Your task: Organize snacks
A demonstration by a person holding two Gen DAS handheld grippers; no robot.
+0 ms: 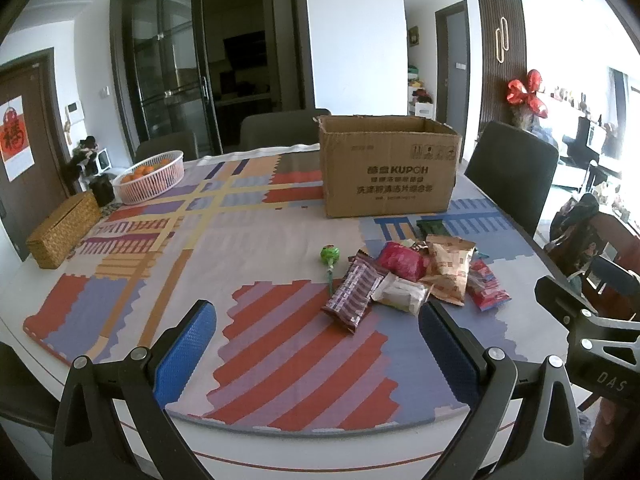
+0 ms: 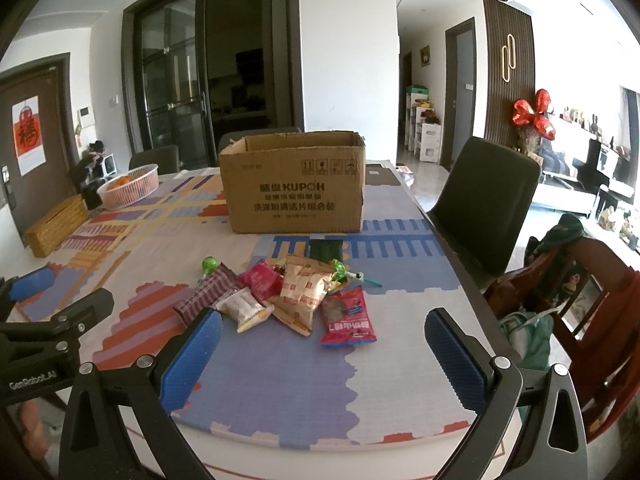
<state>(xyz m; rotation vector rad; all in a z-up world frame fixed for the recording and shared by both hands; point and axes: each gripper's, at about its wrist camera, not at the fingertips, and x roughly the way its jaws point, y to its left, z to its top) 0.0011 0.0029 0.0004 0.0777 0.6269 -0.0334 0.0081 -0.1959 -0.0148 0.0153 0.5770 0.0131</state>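
Hovering wide-open, both hand-held grippers (image 1: 316, 320) (image 2: 323, 334) near snacks (image 2: 288, 300)

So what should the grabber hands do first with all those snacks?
Probably move the right gripper forward and down onto the red snack packet. Both it and the left gripper are open and empty, short of the snack pile. That packet lies nearest, at the pile's edge, and the open cardboard box waits just behind.

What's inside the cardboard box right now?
The box stands open at the top, but only the upper inner walls show in both views. Its floor is hidden by the front wall, so its contents cannot be told. The snacks lie outside, in front.
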